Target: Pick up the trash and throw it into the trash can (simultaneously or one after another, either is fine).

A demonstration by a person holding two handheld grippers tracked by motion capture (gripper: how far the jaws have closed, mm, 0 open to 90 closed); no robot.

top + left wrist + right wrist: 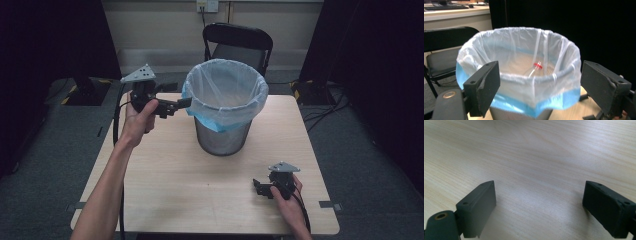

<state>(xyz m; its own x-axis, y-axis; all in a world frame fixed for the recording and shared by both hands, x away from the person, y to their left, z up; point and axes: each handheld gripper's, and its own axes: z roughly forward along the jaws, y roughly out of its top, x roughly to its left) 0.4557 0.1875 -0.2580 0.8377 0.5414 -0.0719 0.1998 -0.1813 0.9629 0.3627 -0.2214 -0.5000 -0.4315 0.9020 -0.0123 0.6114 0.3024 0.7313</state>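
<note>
As left gripper (186,103) hovered at rim of lined bin (225,107), fingers (484,86) spread, empty; red-capped bottle (535,68) lay inside, likely just dropped; right gripper (259,187) rested on surface (190,190), fingers spread

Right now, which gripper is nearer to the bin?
Left. The left gripper is raised just beside the rim of the bin, jaws open and empty. The right gripper rests low on the table, well apart from it.
</note>
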